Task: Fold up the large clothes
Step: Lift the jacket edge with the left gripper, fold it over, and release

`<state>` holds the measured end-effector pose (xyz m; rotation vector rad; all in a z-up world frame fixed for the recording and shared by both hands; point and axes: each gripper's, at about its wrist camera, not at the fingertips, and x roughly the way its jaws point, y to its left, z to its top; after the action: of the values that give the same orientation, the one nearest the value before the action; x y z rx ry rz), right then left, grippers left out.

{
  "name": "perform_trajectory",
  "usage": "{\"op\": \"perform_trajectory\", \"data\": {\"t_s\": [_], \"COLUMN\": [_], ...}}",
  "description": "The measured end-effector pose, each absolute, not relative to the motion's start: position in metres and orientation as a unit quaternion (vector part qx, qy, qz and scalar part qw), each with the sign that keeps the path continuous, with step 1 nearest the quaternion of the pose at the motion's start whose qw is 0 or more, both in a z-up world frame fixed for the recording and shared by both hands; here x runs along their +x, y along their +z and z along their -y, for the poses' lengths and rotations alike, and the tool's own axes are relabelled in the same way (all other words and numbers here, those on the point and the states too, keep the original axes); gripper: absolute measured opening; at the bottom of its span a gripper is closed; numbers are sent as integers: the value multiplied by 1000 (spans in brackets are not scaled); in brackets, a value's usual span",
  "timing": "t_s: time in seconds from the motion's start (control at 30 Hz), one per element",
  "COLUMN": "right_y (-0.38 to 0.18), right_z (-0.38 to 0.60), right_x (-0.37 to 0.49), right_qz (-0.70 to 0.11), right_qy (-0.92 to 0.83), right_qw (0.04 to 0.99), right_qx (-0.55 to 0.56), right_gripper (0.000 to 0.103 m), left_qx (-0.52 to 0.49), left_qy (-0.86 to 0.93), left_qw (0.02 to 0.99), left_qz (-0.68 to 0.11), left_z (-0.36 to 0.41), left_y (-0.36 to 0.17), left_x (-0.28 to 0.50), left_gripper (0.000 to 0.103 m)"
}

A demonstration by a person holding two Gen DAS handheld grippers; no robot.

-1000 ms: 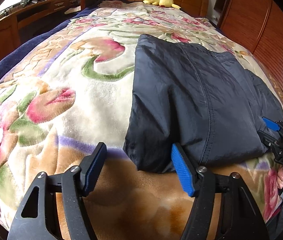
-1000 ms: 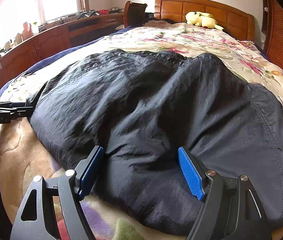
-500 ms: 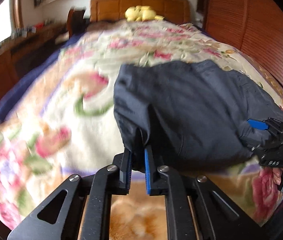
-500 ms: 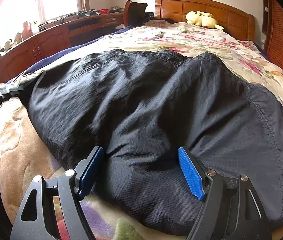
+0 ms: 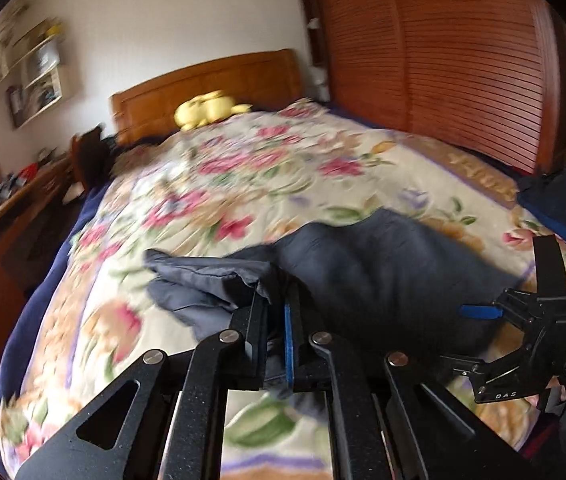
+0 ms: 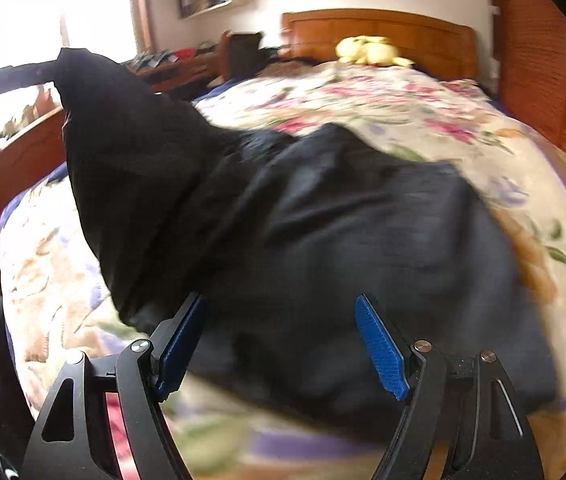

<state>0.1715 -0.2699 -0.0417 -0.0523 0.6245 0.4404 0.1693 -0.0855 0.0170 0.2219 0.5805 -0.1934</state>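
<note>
A dark navy garment (image 5: 383,276) lies on the floral bedspread (image 5: 243,184). My left gripper (image 5: 273,328) is shut on the garment's near left corner and holds it lifted off the bed. In the right wrist view the garment (image 6: 343,232) spreads ahead, its left corner pulled up high toward the window (image 6: 95,120). My right gripper (image 6: 283,344) is open, its blue pads either side of the garment's near edge; it also shows at the right of the left wrist view (image 5: 523,320).
A yellow plush toy (image 5: 207,110) lies by the wooden headboard (image 5: 203,88). A wooden desk (image 5: 11,216) runs along the left of the bed. A slatted wooden wardrobe (image 5: 443,60) stands on the right.
My left gripper closed on the garment's left corner and has lifted it up off the bed. My right gripper has stayed open at the near edge.
</note>
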Motion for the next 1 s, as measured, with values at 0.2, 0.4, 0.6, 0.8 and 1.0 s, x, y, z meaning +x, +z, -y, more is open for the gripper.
{"op": "perform_trajectory", "data": {"t_s": [0.2, 0.4, 0.6, 0.8, 1.0], "right_y": [-27, -25, -27, -27, -28], "right_z": [358, 427, 436, 414, 408], "right_x": [161, 157, 158, 165, 172], "right_qz": [-273, -261, -259, -262, -258], "right_qy": [137, 83, 77, 87, 91], "right_qw": [952, 959, 959, 959, 960], "right_qx": [20, 76, 87, 68, 63], "right_gripper": [78, 78, 78, 78, 78], "left_qx": [124, 128, 132, 128, 100], "left_qy": [-161, -235, -240, -233, -231], "left_qw": [936, 918, 902, 908, 914], "left_qz": [-287, -292, -335, -323, -319], "left_z": [168, 242, 261, 244, 207], "left_y": [23, 24, 1, 8, 14], "left_x": [189, 186, 186, 173, 154], "left_gripper": [6, 6, 6, 24, 37]}}
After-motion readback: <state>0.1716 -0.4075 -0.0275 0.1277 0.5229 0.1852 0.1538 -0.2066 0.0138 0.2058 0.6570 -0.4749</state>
